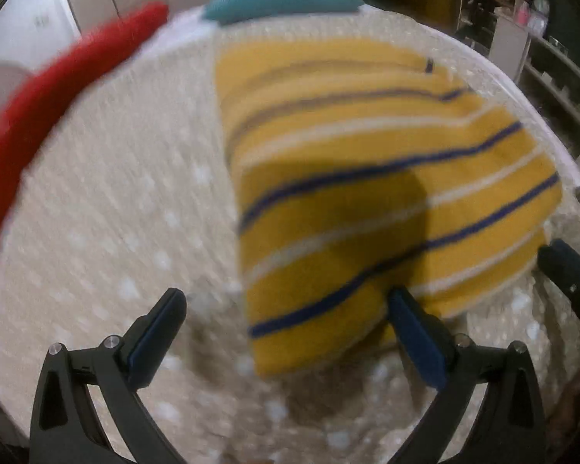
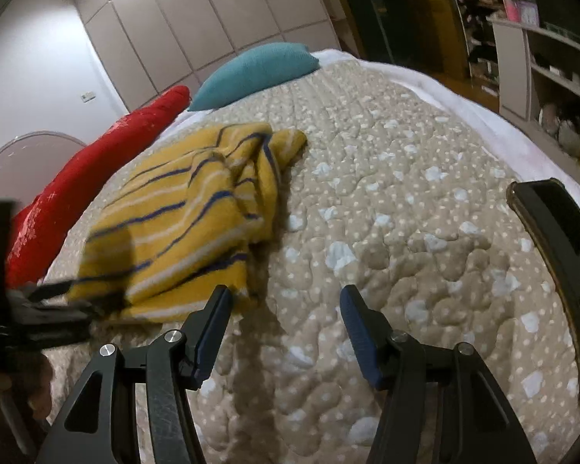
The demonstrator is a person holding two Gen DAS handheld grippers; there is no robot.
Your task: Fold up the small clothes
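Lying on the bed was a small yellow shirt [image 2: 181, 216] with blue and white stripes. We saw it spread partly flat on the beige quilt [image 2: 406, 212] with white dots, and its far end was bunched up in a heap. It sat toward the left side of the bed in the right wrist view, not far from the red pillow [image 2: 96, 166].

Our left claw [image 1: 286, 332] had its two fingers wide apart. The near edge of the shirt lay between them, and the right finger [image 1: 413, 340] with its blue pad was right at the cloth. We could not tell if it touched, because the picture was blurry. The claw held nothing.

Our right claw [image 2: 284, 328] also had its fingers wide apart and held nothing. Its left finger [image 2: 212, 328] was just beside the near corner of the shirt, and the rest of the claw was over bare quilt.

In the right wrist view we saw the left claw low on the left, at the near edge of the shirt.

A teal pillow [image 2: 255, 73] lay at the far end of the bed, next to the red one. A dark phone [image 2: 560, 239] lay on the quilt to the right, well apart from the shirt. Behind the bed were pale closet doors [image 2: 197, 23], and shelves [image 2: 541, 62] with many things stood on the right.
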